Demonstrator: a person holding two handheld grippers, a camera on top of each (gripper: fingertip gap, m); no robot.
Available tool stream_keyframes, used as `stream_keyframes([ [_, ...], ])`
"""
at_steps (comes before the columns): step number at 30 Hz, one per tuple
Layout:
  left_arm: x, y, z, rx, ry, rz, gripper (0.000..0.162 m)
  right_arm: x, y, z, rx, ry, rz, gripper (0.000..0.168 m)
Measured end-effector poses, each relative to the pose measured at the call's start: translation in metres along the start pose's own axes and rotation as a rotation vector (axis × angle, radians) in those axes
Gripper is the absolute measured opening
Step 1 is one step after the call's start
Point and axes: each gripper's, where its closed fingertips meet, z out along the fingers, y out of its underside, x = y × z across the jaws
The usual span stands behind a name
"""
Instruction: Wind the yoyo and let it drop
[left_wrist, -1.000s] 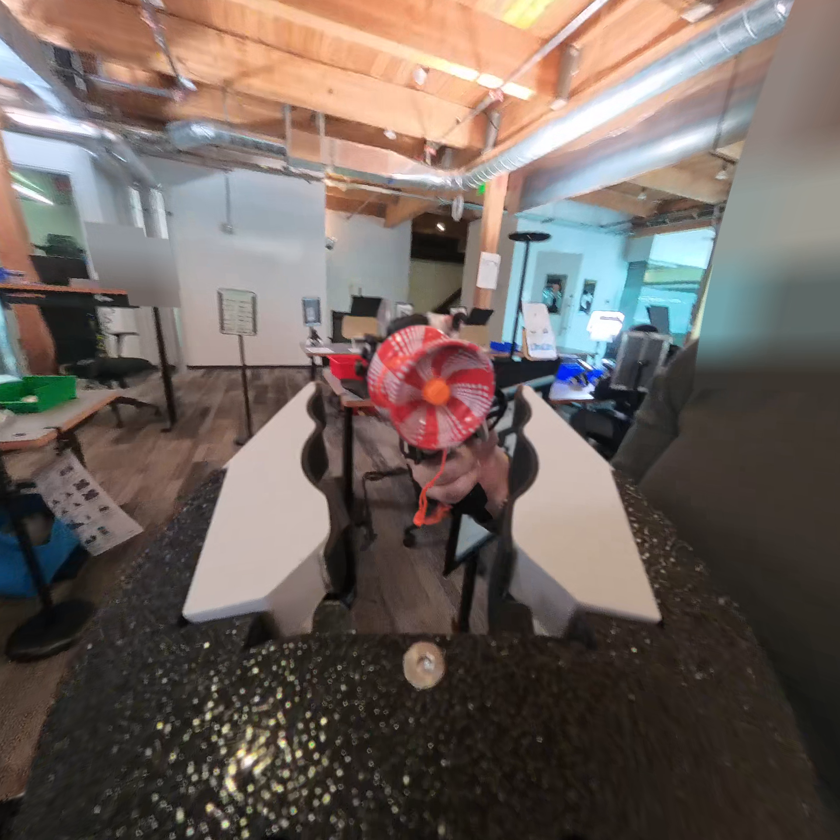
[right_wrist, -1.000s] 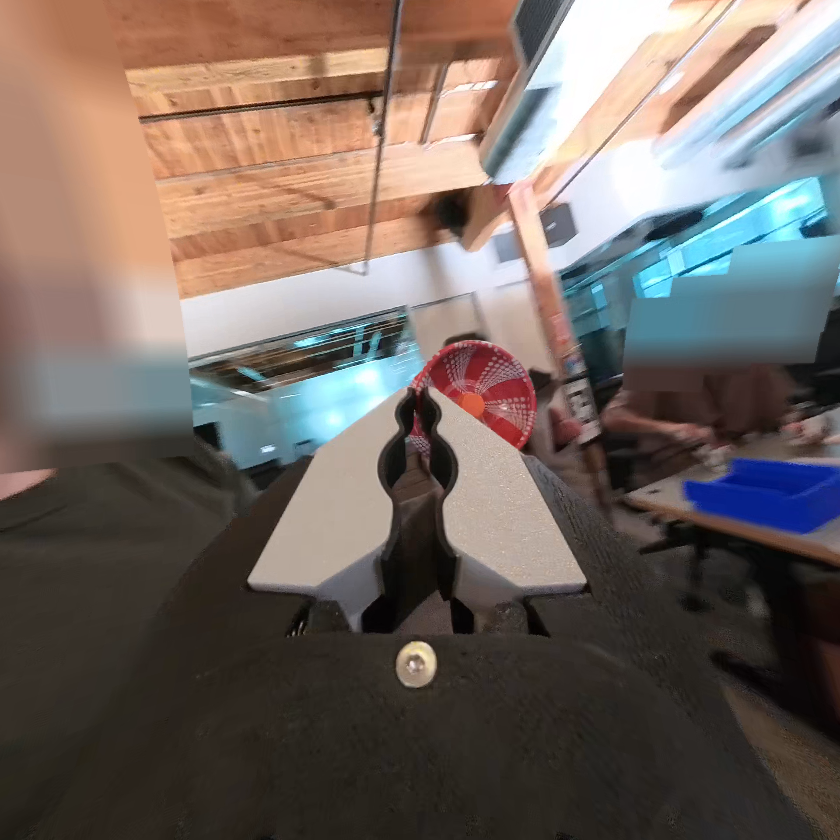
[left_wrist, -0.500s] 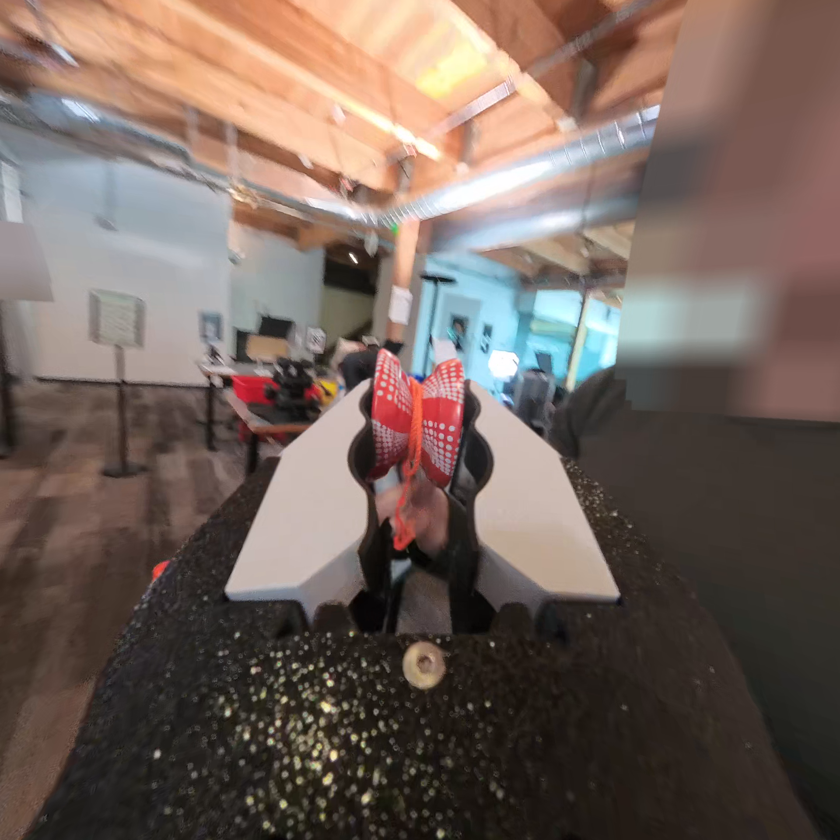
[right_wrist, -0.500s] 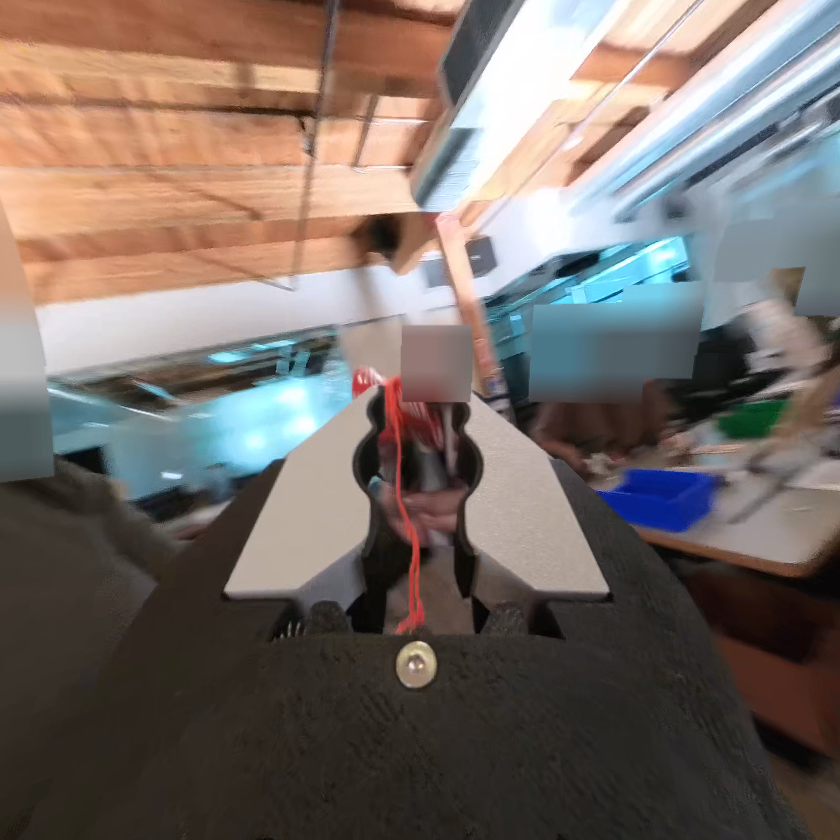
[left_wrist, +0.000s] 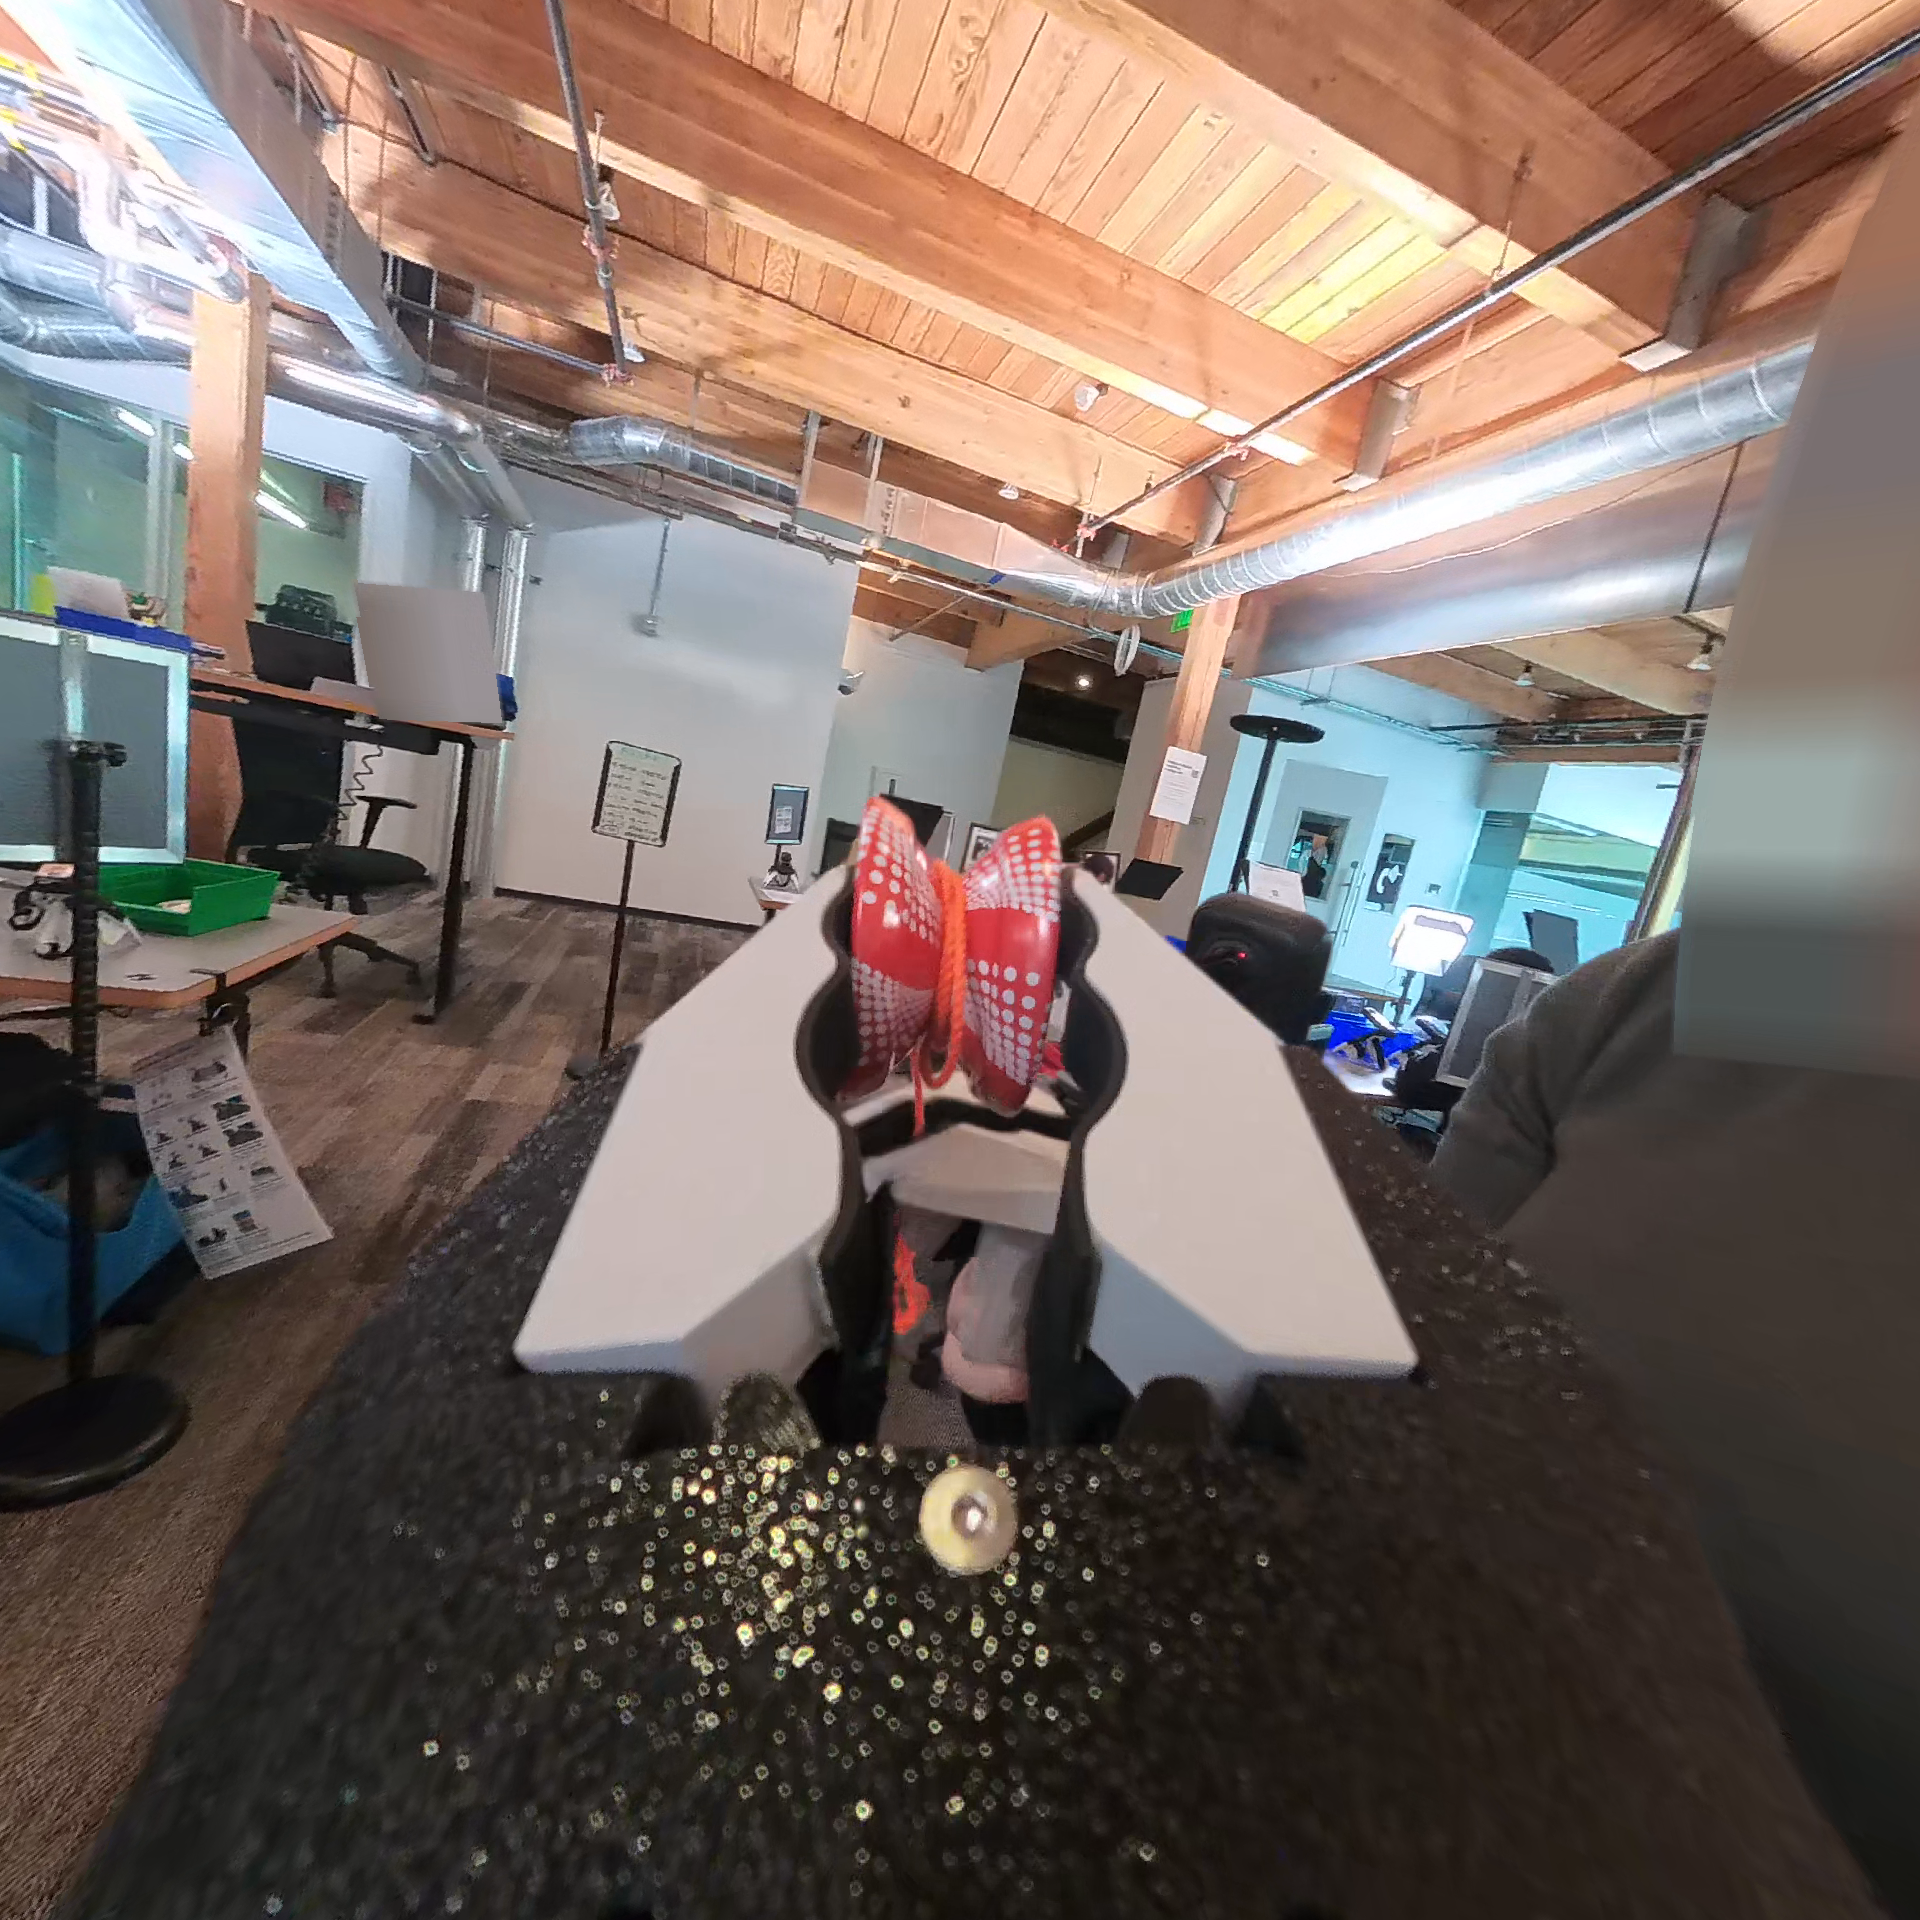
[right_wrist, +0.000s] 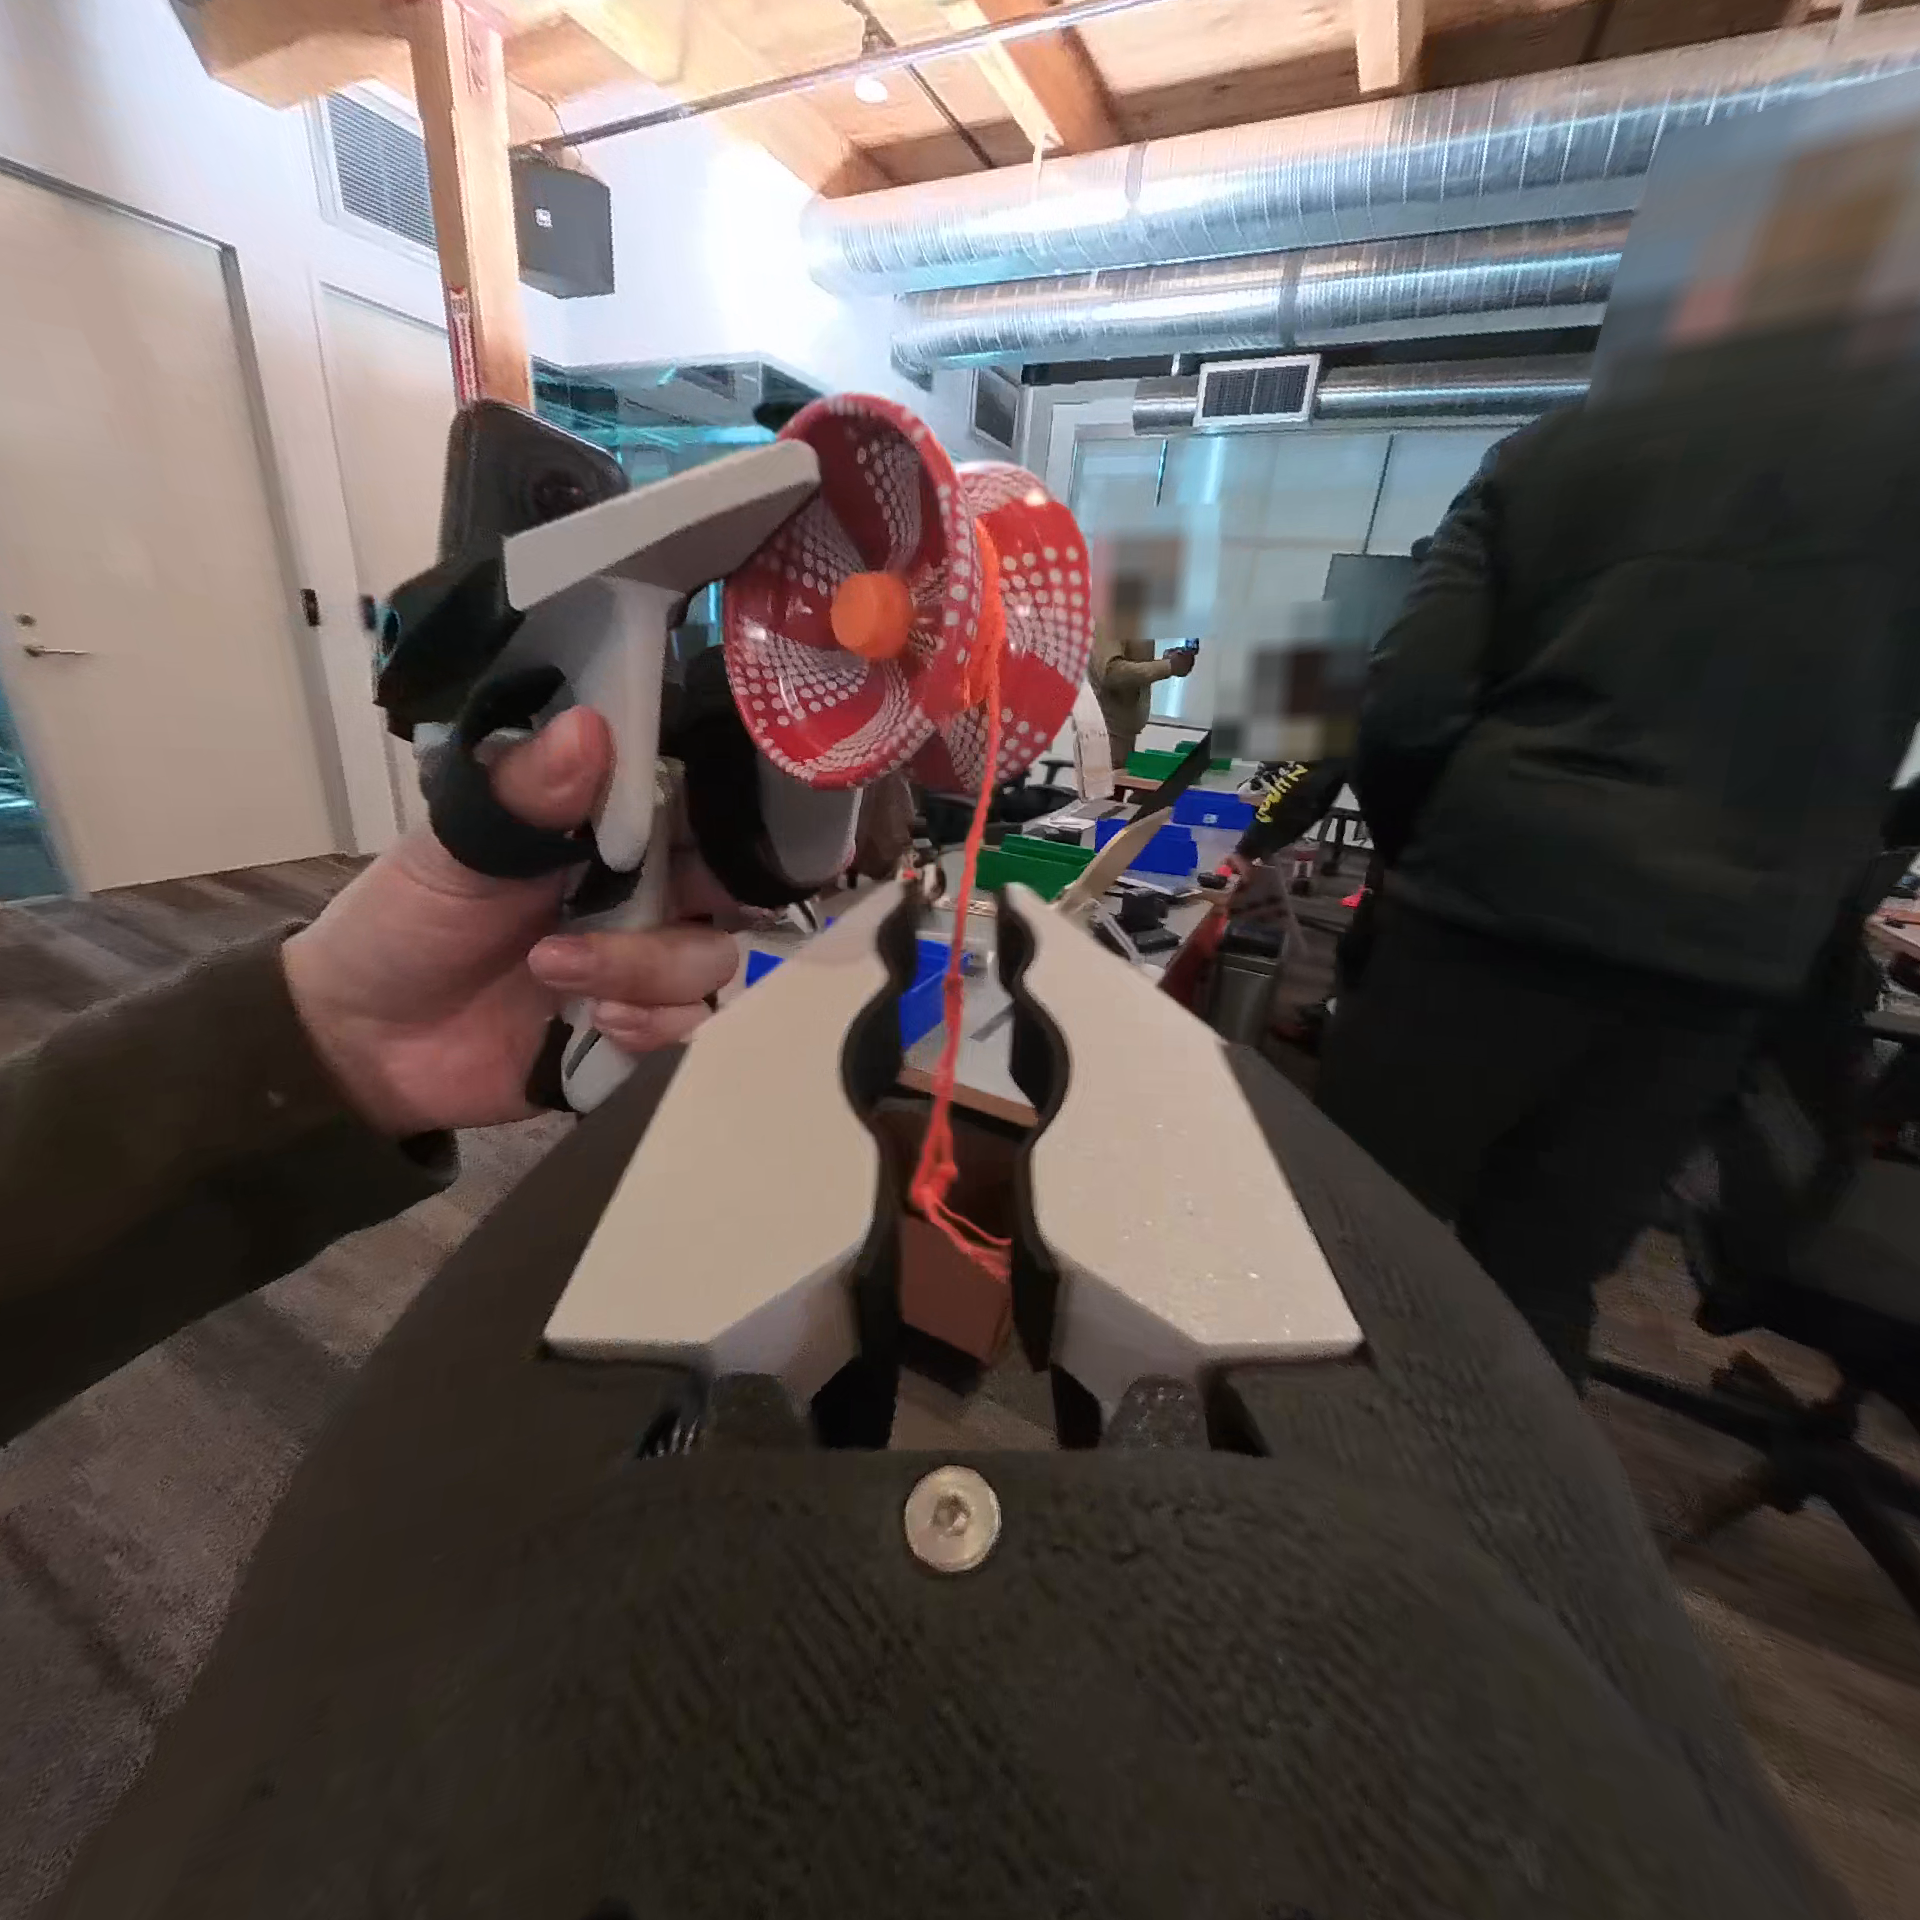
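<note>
Left tool: my left tool (left_wrist: 956, 935) is clenched on the red-and-white dotted yoyo (left_wrist: 954, 961), one finger on each outer face, the groove facing me at 12 o'clock.
Yoyo place: held up in the air, off any desk; in the right wrist view the yoyo (right_wrist: 904, 613) sits at 11 o'clock with its orange hub (right_wrist: 873, 613) showing.
String: the orange string (right_wrist: 961, 935) leaves the groove and hangs down between the fingers of my right tool (right_wrist: 951, 914), ending in a frayed knot (right_wrist: 951, 1205) low in the gap.
Right tool: partly closed with a gap at the tips; the string passes through loosely and I cannot tell whether it is pinched anywhere.
Step in hand: winding, I judge; some turns already lie in the groove.
Doing it well: I should close the right tool on the string near the knot, keep it taut, and lay each turn square into the groove, not over a rim.
Risk: a slack turn may slip off or tangle.
Hand: my left hand (right_wrist: 468, 966) grips the left tool's handle at 9 o'clock.
</note>
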Motion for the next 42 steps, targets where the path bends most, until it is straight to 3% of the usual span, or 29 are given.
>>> stream_keyframes([
  [1, -0.001, 0.0, -0.001, 0.0, -0.004, 0.0, 0.034, 0.003, 0.001, 0.001, -0.011, 0.02, -0.013, 0.0],
  [5, -0.007, -0.003, -0.006, 0.017, -0.049, 0.018, 0.034, 0.024, 0.001, 0.0, -0.029, 0.131, -0.115, 0.0],
  [11, -0.032, -0.023, -0.052, 0.13, -0.272, 0.131, 0.032, 0.025, -0.037, 0.046, -0.055, 0.041, -0.387, 0.0],
  [12, -0.038, -0.023, -0.064, 0.126, -0.318, 0.131, 0.038, 0.02, -0.043, 0.059, -0.063, 0.01, -0.439, 0.0],
  [13, -0.047, -0.024, -0.079, 0.135, -0.385, 0.1, 0.071, 0.014, -0.045, 0.071, -0.08, -0.026, -0.482, 0.0],
  [14, -0.054, -0.023, -0.096, 0.142, -0.453, 0.069, 0.091, 0.007, -0.043, 0.083, -0.104, -0.063, -0.517, 0.0],
  [15, -0.056, -0.02, -0.117, 0.148, -0.512, 0.062, 0.099, -0.001, -0.035, 0.096, -0.136, -0.106, -0.548, 0.0],
  [17, -0.059, -0.006, -0.165, 0.134, -0.698, 0.086, 0.116, -0.012, -0.008, 0.11, -0.206, -0.166, -0.606, 0.0],
  [21, -0.038, 0.05, -0.251, -0.059, -1.043, 0.191, 0.121, -0.031, 0.072, 0.119, -0.321, -0.276, -0.594, 0.0],
  [28, 0.032, 0.106, -0.307, -0.062, -1.192, 0.058, 0.117, -0.034, 0.213, 0.087, -0.601, -0.338, -0.595, 0.0],
  [32, 0.058, 0.127, -0.324, -0.047, -1.229, 0.004, 0.114, -0.03, 0.237, 0.09, -0.641, -0.347, -0.673, 0.0],
  [34, 0.065, 0.133, -0.329, -0.035, -1.247, -0.008, 0.113, -0.018, 0.202, 0.118, -0.565, -0.297, -0.797, 0.0],
  [35, 0.069, 0.135, -0.331, -0.021, -1.251, -0.009, 0.113, 0.0, 0.157, 0.14, -0.473, -0.202, -0.868, 0.0],
  [37, 0.074, 0.137, -0.332, -0.001, -1.252, -0.003, 0.109, 0.048, 0.031, 0.17, -0.257, 0.02, -0.845, 0.0],
  [39, 0.078, 0.138, -0.332, 0.004, -1.258, 0.003, 0.107, 0.08, -0.088, 0.165, -0.023, 0.158, -0.744, 0.0],
  [40, 0.079, 0.139, -0.332, 0.005, -1.26, 0.003, 0.106, 0.085, -0.13, 0.156, 0.058, 0.187, -0.748, 0.0],
  [42, 0.082, 0.14, -0.33, 0.017, -1.259, -0.003, 0.105, 0.075, -0.177, 0.142, 0.153, 0.151, -0.761, 0.0],
])
